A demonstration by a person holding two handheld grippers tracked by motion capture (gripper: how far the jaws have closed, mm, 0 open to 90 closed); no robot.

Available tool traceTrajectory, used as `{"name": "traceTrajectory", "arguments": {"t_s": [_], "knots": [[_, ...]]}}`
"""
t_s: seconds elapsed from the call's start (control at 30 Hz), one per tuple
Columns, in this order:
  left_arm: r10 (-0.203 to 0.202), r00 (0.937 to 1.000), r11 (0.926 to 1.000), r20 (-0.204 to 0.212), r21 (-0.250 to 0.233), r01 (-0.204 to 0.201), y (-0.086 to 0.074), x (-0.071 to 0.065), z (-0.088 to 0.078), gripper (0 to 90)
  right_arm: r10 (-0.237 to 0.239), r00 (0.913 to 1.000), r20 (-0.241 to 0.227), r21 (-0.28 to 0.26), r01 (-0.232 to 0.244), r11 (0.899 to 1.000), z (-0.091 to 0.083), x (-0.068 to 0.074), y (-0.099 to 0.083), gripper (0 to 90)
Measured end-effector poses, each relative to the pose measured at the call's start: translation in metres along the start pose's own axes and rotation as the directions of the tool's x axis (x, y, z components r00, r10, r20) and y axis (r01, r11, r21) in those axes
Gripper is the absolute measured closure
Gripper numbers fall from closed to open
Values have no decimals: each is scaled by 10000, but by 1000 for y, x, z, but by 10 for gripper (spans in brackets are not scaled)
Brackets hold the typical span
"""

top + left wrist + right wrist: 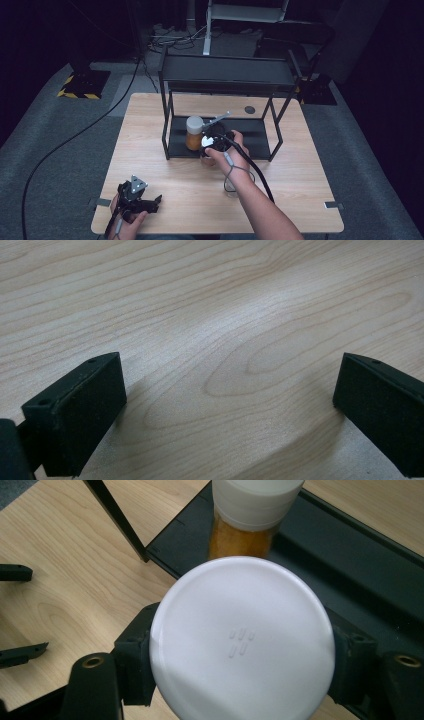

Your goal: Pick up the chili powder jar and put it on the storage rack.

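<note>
two grippers at a wooden surface, one idle, one holding a white-lidded jar at a black shelf rack

from above, a light wooden surface sits on grey carpet in a dark room. at the near left corner, a hand holds the left gripper low over the wood, well apart from everything else. a black cable runs from the floor on the left side toward that corner. in the left gripper view, its two black fingers stand wide apart with bare wood grain between them, released and grasping nothing.

moving toward the middle, a black metal shelf rack stands at the far half of the surface, with an upper shelf and a low bottom tray. on the left part of that tray stands a jar with orange contents and a white cap, upright.

just right of it, the person's right forearm reaches in from the bottom edge, and the right gripper is at the front edge of the tray. in the right gripper view, its fingers are clenched on either side of a round white lid, grasping it; the container under that lid is hidden. the lid sits over the tray's front edge, just in front of the orange jar.

further right, a small dark round disc lies on the wood behind the rack.
</note>
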State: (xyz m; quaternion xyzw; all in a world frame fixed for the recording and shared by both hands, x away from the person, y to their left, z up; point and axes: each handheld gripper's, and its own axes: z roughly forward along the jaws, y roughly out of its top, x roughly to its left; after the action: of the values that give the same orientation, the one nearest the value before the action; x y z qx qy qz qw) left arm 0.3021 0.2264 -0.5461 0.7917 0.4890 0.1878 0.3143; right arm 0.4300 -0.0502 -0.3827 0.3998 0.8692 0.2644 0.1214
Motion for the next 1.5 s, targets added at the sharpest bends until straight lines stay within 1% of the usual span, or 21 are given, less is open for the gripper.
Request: {"name": "traceTrajectory", "arguments": {"t_s": [0.23, 0.37, 0.67, 1.1, 1.27, 1.3, 1.43, 1.5], "knots": [[3, 10000, 10000, 0, 1, -3, 0, 0, 0, 2, 100, 9999, -69, 74, -100, 9999, 2, -7, 6, 311], [5, 10000, 10000, 2, 4, -5, 0, 0, 0, 2, 47, 10000, -11, 152, -47, 9999, 4, -11, 10, 311], [11, 10000, 10000, 10, 3, -11, 0, 0, 0, 2, 109, 9999, -54, 154, -109, 9998, 7, -20, 18, 311], [24, 10000, 10000, 26, 10, -24, 0, 0, 0, 2, 148, 9999, 24, 199, -148, 9997, 19, -36, 28, 311], [19, 10000, 10000, 27, 17, -19, 0, 0, 0, 2, 183, 9998, 48, 267, -185, 9995, 25, -44, 31, 311], [18, 10000, 10000, 25, 16, -18, 0, 0, 0, 2, 273, 9996, 28, 280, -273, 9992, 26, -45, 32, 311], [16, 10000, 10000, 26, 16, -16, 0, 0, 0, 2, 338, 9994, 58, 237, -339, 9991, 31, -53, 33, 311], [17, 10000, 10000, 24, 16, -17, 0, 0, 0, 2, 325, 9993, 174, 282, -330, 9991, 34, -56, 33, 311]]}}
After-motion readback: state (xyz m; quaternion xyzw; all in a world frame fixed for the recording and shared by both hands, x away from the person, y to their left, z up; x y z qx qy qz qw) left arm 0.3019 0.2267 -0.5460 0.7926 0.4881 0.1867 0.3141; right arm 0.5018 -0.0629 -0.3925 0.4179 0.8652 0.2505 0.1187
